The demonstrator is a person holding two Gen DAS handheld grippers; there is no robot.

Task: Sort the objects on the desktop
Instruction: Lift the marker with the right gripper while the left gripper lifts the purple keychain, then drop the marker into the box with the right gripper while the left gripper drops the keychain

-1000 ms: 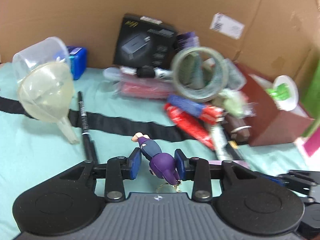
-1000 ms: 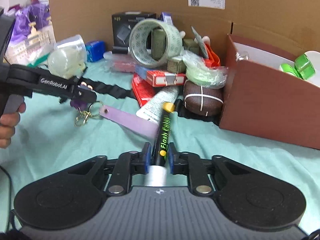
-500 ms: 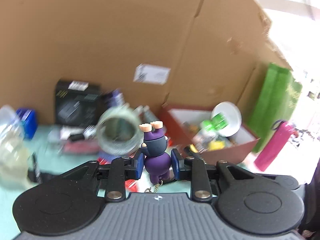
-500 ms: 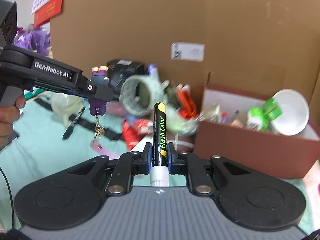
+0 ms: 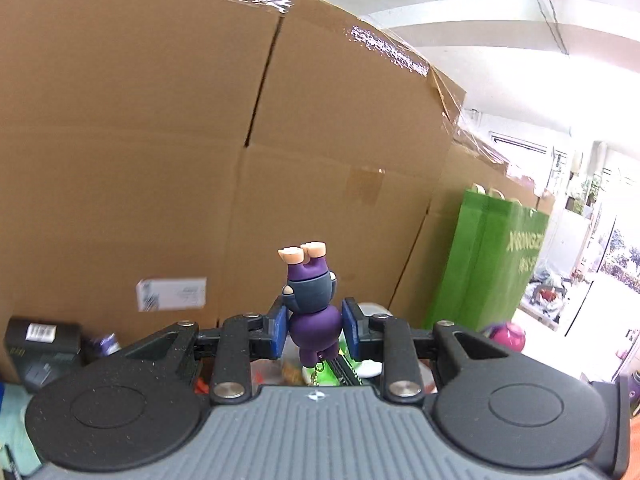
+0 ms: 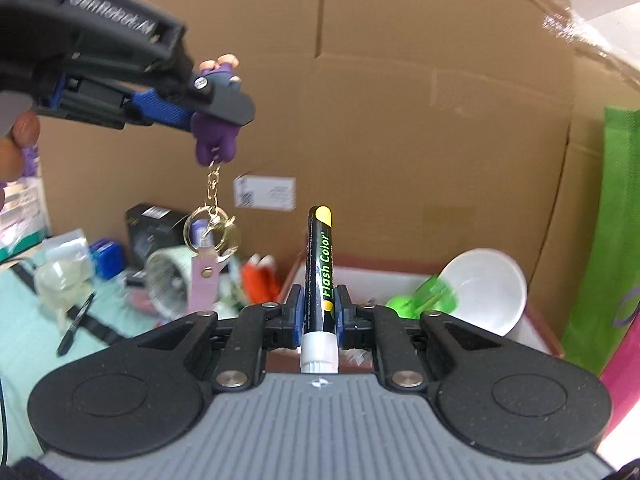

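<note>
— While the left gripper (image 5: 313,330) hangs high in front of the cardboard wall (image 5: 160,160), what sits between its fingers?

— A purple figurine (image 5: 313,312), clamped upside down by the blue pads (image 5: 277,332), feet pointing up. In the right wrist view the same gripper (image 6: 216,100) shows at upper left, and a gold chain and ring (image 6: 211,216) dangle from the figurine (image 6: 216,136), with a pale pink strap (image 6: 204,280) at the bottom.

— And the right gripper (image 6: 318,316)?

— Its fingers are closed narrowly on a black marker (image 6: 319,272) reading "Flash Color", standing upright with the yellow end up and the white end toward the camera.

— Where is the box?

— The red-brown box (image 6: 536,328) lies just beyond the marker, below and to the right of the figurine. A white bowl (image 6: 484,292) leans in it beside a green item (image 6: 424,300), too blurred to name.

— What else is on the table?

— On the teal cloth (image 6: 28,328) to the left: a black pen (image 6: 76,324), a tape roll (image 6: 168,284), a black carton (image 6: 150,228) against the cardboard, and a small blue case (image 6: 105,258). A green bag (image 6: 620,240) stands at the far right.
</note>
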